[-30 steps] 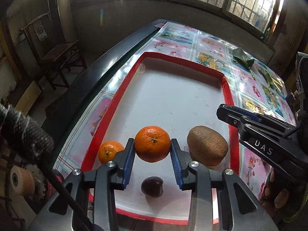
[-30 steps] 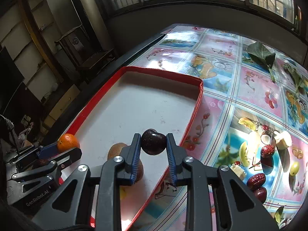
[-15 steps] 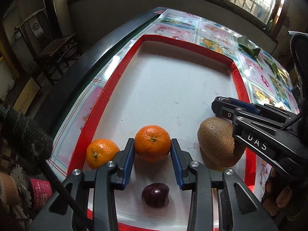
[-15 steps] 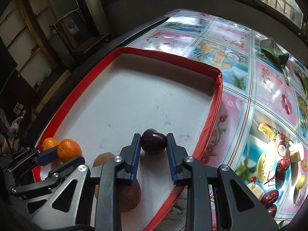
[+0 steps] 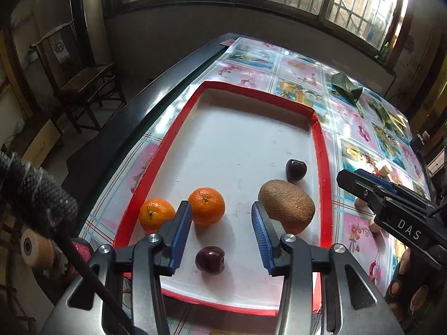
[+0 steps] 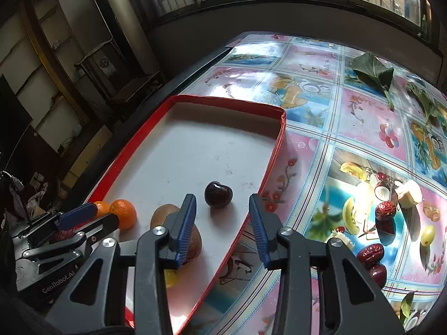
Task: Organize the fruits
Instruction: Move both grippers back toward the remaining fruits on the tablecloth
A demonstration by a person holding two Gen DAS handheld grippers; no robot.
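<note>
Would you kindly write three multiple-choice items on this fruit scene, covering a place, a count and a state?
1. Where does the kiwi lie?
A. inside the red-rimmed tray
B. on the tablecloth
C. on the chair

2. How many oranges are in the tray?
A. one
B. two
C. four

3. How does the right hand-held gripper stand?
A. shut on a cherry
B. shut on the kiwi
C. open, holding nothing

Answers: 1 A, the kiwi rests on the white tray floor by the right rim. 2 B, one orange sits beside another. 3 C, its jaws have just been opening and the cherry lies free beyond its pads.
</note>
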